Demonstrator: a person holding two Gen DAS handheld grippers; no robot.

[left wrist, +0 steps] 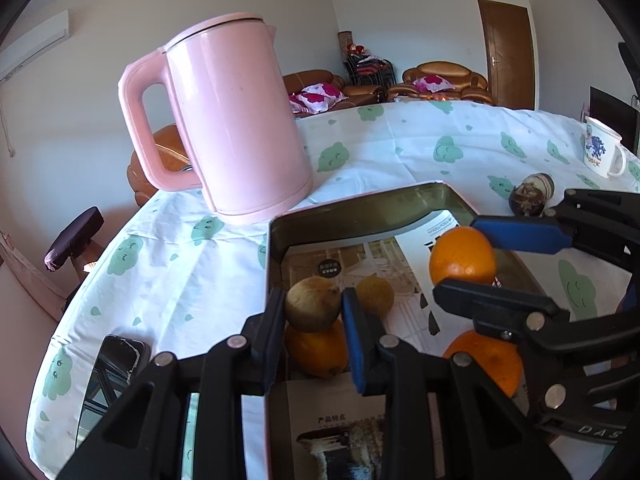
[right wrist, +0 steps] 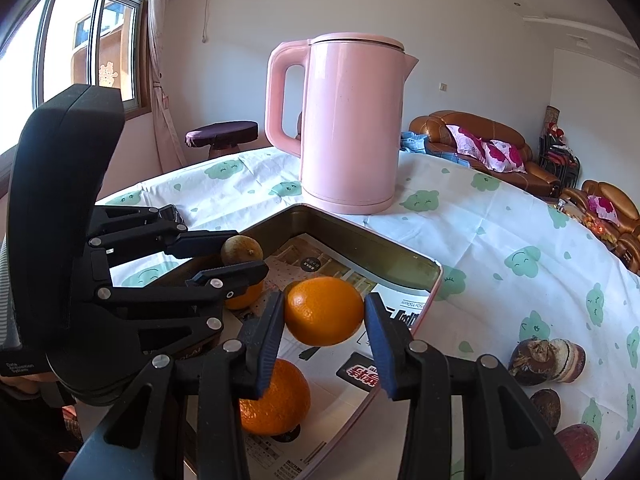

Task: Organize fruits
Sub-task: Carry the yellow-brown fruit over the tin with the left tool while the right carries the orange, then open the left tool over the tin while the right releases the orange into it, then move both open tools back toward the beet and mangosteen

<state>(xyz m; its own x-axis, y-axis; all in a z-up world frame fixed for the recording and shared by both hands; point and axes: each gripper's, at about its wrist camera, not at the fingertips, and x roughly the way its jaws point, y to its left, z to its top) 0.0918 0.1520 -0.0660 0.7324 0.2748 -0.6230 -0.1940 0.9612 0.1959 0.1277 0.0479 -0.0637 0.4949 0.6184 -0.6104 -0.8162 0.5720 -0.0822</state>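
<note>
Right wrist view: my right gripper (right wrist: pixel 324 316) grasps one smooth round orange (right wrist: pixel 323 311) above the rectangular metal tin (right wrist: pixel 360 240). My left gripper (left wrist: pixel 314 312) clamps one dull brownish round fruit (left wrist: pixel 312 304). I count three oranges, one glossy pink kettle (right wrist: pixel 348 120).

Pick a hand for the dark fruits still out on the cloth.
Right. The dark fruits lie beside the tray on the right gripper side; the left gripper, holding a brown fruit, sits across the tray. Right must release its orange first.
</note>
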